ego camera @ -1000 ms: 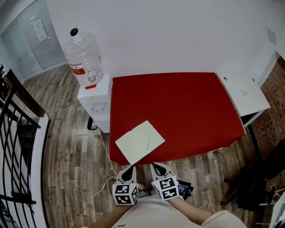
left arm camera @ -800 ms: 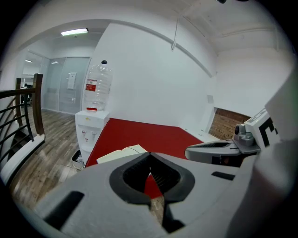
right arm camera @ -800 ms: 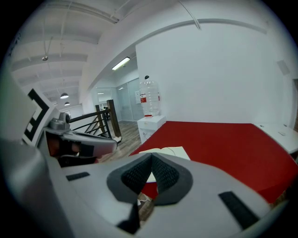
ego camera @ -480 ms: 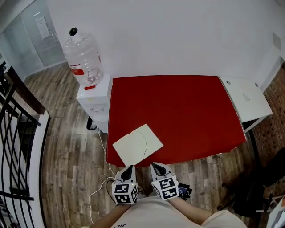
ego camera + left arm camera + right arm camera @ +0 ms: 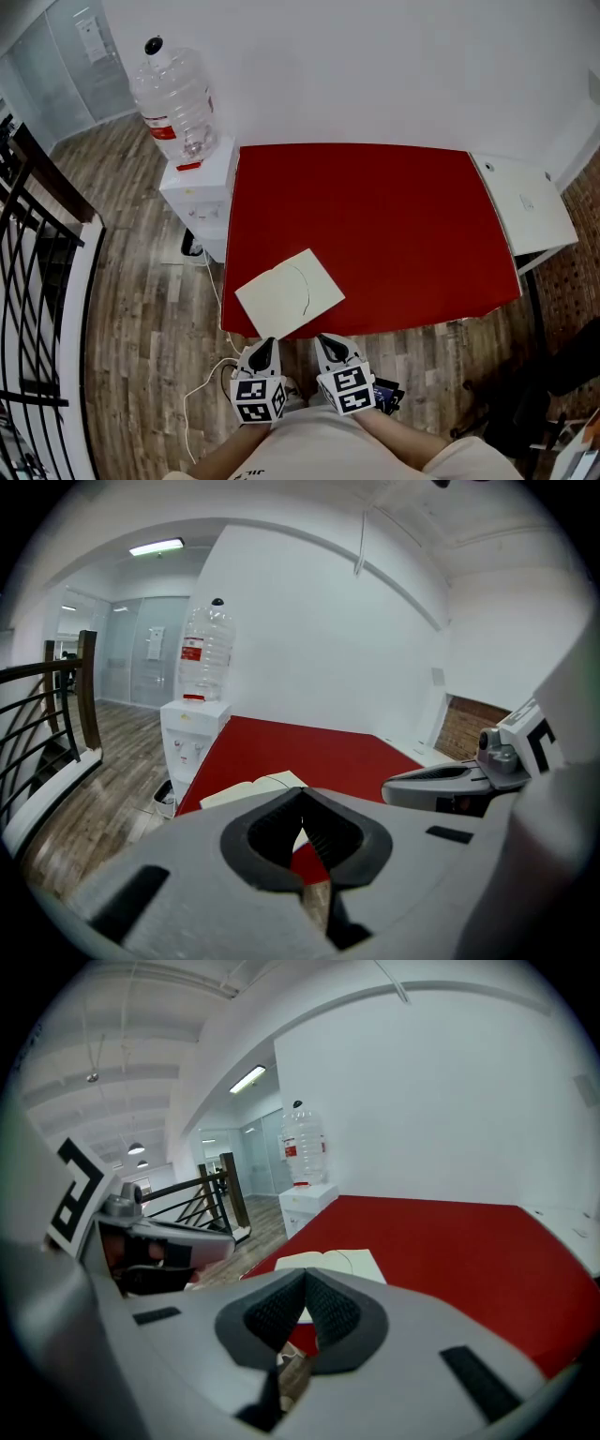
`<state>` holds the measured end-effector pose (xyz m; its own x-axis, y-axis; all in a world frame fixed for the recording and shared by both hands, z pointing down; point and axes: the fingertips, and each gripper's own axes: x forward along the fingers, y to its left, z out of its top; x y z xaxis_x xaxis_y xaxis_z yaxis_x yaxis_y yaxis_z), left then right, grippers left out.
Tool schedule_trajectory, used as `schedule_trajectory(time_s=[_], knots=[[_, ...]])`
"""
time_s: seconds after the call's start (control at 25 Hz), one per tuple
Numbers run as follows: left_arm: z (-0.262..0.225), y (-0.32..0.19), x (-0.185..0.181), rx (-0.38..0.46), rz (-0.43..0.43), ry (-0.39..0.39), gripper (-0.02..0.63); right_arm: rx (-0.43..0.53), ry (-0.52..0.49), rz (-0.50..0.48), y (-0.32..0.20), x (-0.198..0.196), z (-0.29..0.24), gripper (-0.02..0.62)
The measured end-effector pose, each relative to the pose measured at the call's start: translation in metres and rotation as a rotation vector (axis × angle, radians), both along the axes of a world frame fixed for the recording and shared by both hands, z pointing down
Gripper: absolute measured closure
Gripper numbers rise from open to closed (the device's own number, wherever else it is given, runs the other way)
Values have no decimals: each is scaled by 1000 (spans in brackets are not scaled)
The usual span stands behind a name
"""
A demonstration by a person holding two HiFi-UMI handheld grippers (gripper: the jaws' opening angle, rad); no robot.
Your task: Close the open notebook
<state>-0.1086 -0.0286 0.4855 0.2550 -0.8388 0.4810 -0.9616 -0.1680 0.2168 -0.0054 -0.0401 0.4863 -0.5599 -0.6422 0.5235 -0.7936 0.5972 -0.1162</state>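
Step in hand: approach, no contact yet.

- Notebook [image 5: 289, 293] lies open, pale pages up, askew on the red bench [image 5: 394, 225]. It is at about 7 o'clock from the bench's middle, close to the near-left corner.
- Left tongs [image 5: 263, 349] are pressed together with nothing between them. They hang just off the near edge, with the notebook at about 1 o'clock from them.
- Right tongs [image 5: 328, 344] are likewise together and empty, with the notebook at about 11 o'clock. Both are apart from the pages.
- Rest of the bench is bare. Water dispenser [image 5: 192, 187] stands beside the bench's left side, at 10 o'clock.

Next move, as I judge it: carry both tongs forward over the edge. Work one tip under the outer edge of one half, lift it and fold it over the spine. The other tongs should steady the resting half, since the book sits near the edge and could slide off.
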Motion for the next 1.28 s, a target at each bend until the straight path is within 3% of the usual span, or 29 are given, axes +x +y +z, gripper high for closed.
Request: schedule_trajectory(time_s=[0.64, 1.04, 1.28], knots=[[49, -7, -19, -59, 0, -52, 600, -40, 20, -25, -21, -22, 38, 590], [115, -4, -31, -141, -23, -21, 587, -74, 50, -38, -28, -34, 78, 589], [152, -4, -44, -204, -47, 50, 509, -95, 42, -43, -26, -38, 89, 591]])
